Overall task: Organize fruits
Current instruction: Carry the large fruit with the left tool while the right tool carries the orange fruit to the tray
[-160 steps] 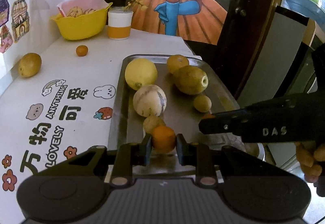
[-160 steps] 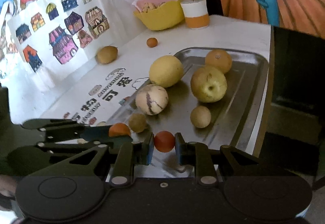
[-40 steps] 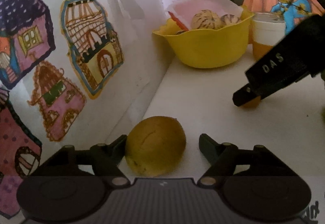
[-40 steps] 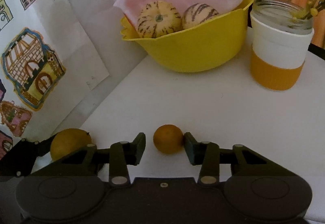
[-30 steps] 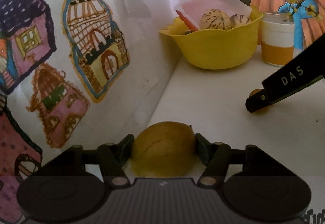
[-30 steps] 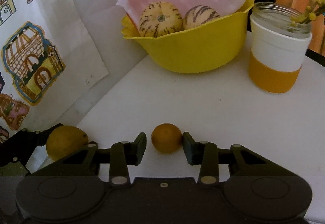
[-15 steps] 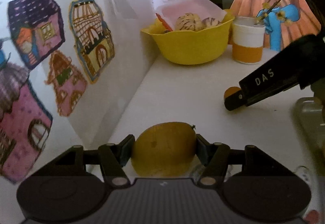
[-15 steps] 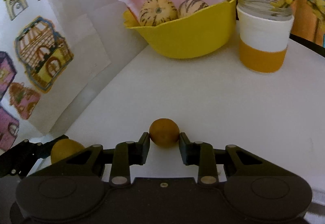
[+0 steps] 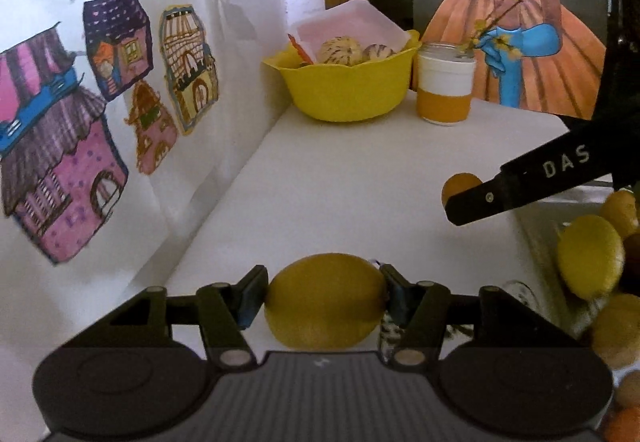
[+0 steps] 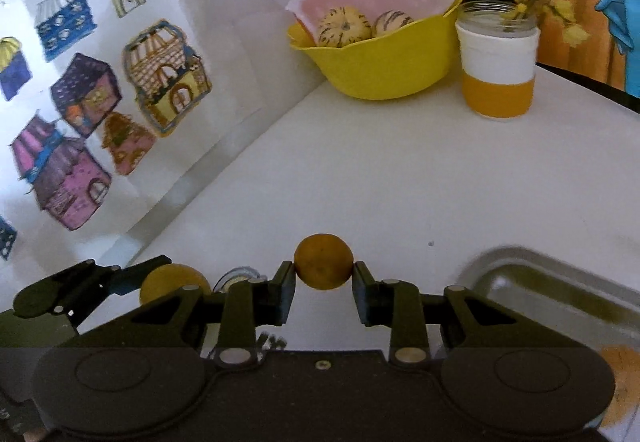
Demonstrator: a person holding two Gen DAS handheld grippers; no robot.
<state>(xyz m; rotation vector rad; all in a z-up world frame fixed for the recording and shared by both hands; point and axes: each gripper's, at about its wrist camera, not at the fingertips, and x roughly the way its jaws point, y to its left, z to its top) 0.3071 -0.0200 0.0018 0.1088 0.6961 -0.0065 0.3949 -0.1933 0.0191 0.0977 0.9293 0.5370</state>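
My left gripper (image 9: 324, 294) is shut on a large yellow-brown fruit (image 9: 326, 300), held above the white table (image 9: 340, 181). My right gripper (image 10: 324, 288) is shut on a small orange (image 10: 323, 267), also lifted off the table. In the left wrist view the right gripper's finger (image 9: 520, 181) reaches in from the right with the small orange (image 9: 460, 183) at its tip. The right wrist view shows the left gripper's finger (image 10: 60, 294) at lower left with the yellow-brown fruit (image 10: 168, 282). The metal tray (image 10: 552, 282) lies at the right, with several fruits (image 9: 590, 256) on it.
A yellow bowl (image 10: 384, 61) with two striped fruits (image 10: 344, 25) and a pink liner stands at the back. Beside it is a white and orange jar (image 10: 498, 65) with a yellow sprig. A wall with house drawings (image 9: 100, 121) borders the table's left side.
Both grippers closed on their fruits, lifted them, and pulled back from the bowl toward the tray, which now shows at the right.
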